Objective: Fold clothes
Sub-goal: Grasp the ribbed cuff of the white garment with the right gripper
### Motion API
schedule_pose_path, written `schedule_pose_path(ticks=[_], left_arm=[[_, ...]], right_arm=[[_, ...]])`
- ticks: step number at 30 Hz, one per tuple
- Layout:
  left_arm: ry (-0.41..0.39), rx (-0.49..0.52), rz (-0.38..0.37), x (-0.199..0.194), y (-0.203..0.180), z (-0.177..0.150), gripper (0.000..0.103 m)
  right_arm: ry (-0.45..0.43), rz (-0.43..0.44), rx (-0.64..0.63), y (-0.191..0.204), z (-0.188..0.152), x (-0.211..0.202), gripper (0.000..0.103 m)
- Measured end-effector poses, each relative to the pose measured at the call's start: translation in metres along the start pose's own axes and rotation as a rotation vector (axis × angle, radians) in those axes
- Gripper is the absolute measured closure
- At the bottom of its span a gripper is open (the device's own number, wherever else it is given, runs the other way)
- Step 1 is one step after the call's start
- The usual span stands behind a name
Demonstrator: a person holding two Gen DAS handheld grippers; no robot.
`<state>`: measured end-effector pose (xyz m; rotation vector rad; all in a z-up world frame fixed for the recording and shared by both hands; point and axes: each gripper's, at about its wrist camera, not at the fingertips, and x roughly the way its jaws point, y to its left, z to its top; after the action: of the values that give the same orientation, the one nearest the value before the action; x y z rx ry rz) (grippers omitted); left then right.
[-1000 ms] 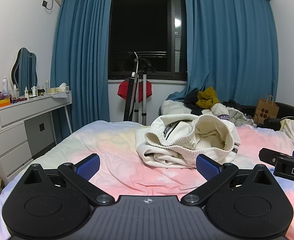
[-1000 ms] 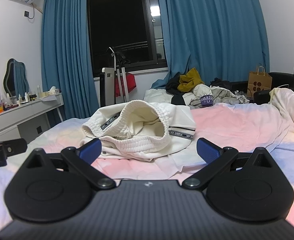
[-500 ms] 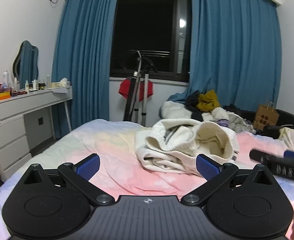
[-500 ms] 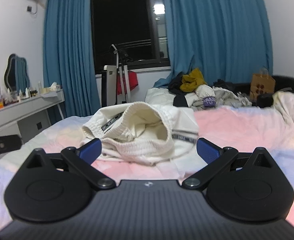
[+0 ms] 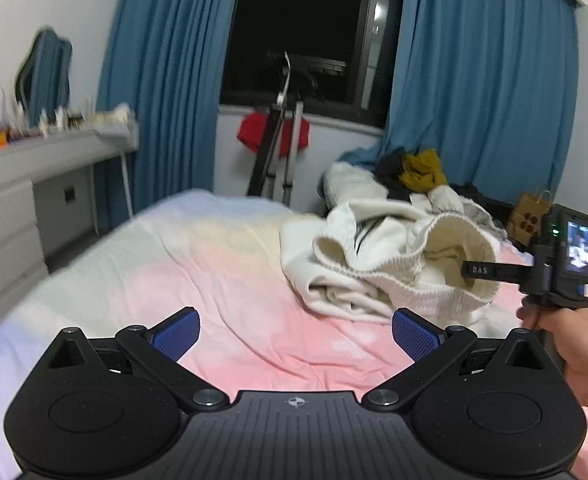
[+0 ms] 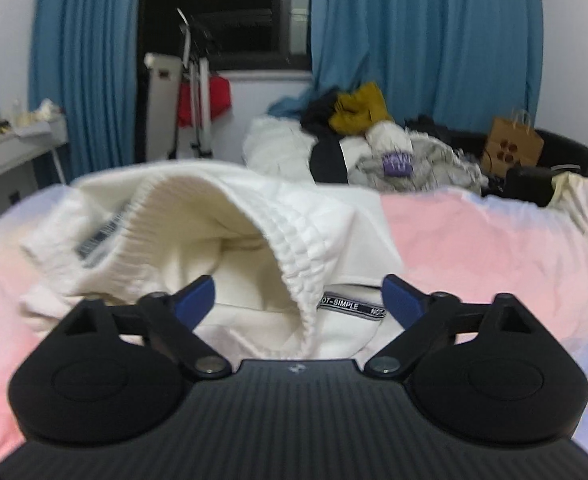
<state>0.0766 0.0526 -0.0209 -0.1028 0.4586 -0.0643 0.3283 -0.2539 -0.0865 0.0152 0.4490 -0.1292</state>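
A crumpled white knit garment (image 5: pixel 374 264) with a ribbed waistband lies on the pink bedsheet (image 5: pixel 221 280). In the right wrist view the garment (image 6: pixel 213 220) fills the near field. My right gripper (image 6: pixel 298 300) straddles the ribbed edge and its jaws are closing, with the pads apart from the cloth. The left wrist view shows the right gripper (image 5: pixel 470 270) in a hand at the right, its finger reaching into the garment's opening. My left gripper (image 5: pixel 296 332) hangs open over bare sheet, short of the garment and to its left, with nothing between its fingers.
A heap of other clothes (image 6: pixel 374 136) lies beyond the bed's far end. A white dresser (image 5: pixel 13 208) stands along the left wall. A tripod (image 5: pixel 277 148) is under the window and a paper bag (image 6: pixel 514 146) at the back right. A rumpled blanket (image 6: pixel 582 208) lies right.
The right gripper has moved forward onto the garment and its jaws have narrowed around the ribbed edge. The left gripper has moved closer, and the garment now sits further right in its view.
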Motion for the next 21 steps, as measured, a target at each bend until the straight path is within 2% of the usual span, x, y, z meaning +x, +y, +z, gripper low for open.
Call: schedule_pose_path(ticks=[1, 3, 5, 6, 7, 8, 9, 15, 21], left_arm=[[0.018, -0.008, -0.008, 0.008, 0.005, -0.001, 0.000], [0.019, 0.001, -0.004, 0.020, 0.010, -0.003, 0.000], [0.009, 0.017, 0.004, 0.028, 0.009, -0.004, 0.000], [0.005, 0.023, 0.005, 0.031, 0.008, -0.004, 0.000], [0.000, 0.028, 0.003, 0.033, 0.008, -0.004, 0.000], [-0.007, 0.034, -0.002, 0.033, 0.007, -0.004, 0.000], [-0.015, 0.042, -0.003, 0.034, 0.004, -0.004, 0.000], [-0.073, 0.097, -0.025, 0.023, -0.008, -0.007, 0.000], [-0.109, 0.174, -0.069, 0.006, -0.023, -0.014, 0.000]], right_arm=[[0.019, -0.019, 0.014, 0.000, -0.002, 0.011, 0.032], [0.052, -0.045, 0.083, -0.005, -0.005, 0.027, 0.035], [0.068, -0.064, 0.140, -0.012, -0.010, 0.033, 0.055], [0.072, -0.073, 0.161, -0.015, -0.012, 0.034, 0.074], [0.070, -0.079, 0.178, -0.018, -0.014, 0.031, 0.084], [0.060, -0.078, 0.197, -0.020, -0.015, 0.025, 0.088], [0.049, -0.078, 0.210, -0.022, -0.016, 0.017, 0.090], [-0.042, -0.038, 0.269, -0.042, -0.008, -0.051, 0.091], [-0.157, 0.037, 0.261, -0.060, 0.008, -0.141, 0.091]])
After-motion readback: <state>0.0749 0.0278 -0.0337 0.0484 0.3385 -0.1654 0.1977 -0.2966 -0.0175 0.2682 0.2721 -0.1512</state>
